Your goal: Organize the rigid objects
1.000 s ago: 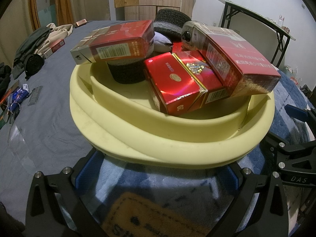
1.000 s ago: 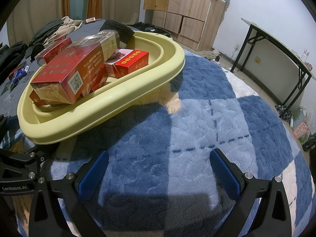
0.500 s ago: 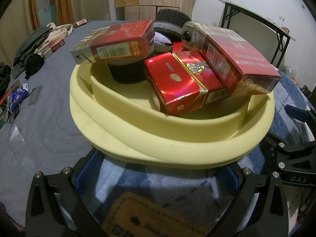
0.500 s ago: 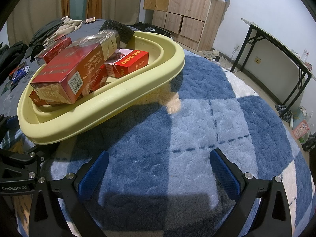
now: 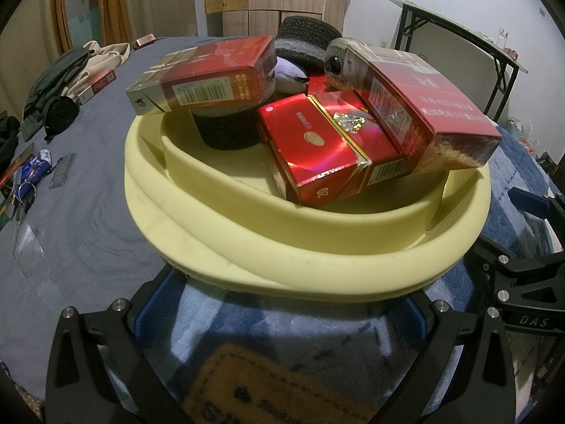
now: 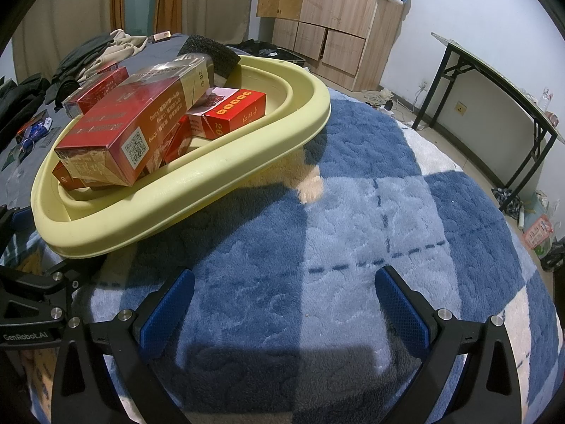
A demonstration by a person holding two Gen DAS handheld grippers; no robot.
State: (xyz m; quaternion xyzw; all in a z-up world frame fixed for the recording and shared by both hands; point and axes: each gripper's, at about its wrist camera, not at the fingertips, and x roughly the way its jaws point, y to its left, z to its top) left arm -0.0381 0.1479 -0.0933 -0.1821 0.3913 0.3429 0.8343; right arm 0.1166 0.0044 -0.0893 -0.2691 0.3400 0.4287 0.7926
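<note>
A yellow basin (image 5: 307, 247) is seen just ahead of the left gripper (image 5: 279, 311), its near rim lying over the gap between the blue pads; the jaws are spread wide and nothing is held. In the right wrist view the basin (image 6: 219, 162) is set to the left of the right gripper (image 6: 282, 300), which is likewise spread wide, empty, and poised over a blue checked blanket (image 6: 388, 212) on which the basin rests.

Red boxes (image 5: 317, 148) and black foam (image 5: 226, 130) are piled in the basin, with a small silver camera (image 5: 339, 63) wedged between them.

Nothing is seen to have changed from the earlier frames; both grippers and the pile are placed as before.

"20" is printed on several boxes, and a QR code (image 6: 136, 148) is shown on one. "DAS" is marked on the right gripper's body (image 5: 533, 321) and "GenRobot.AI" on the left gripper's body (image 6: 24, 335).
</note>
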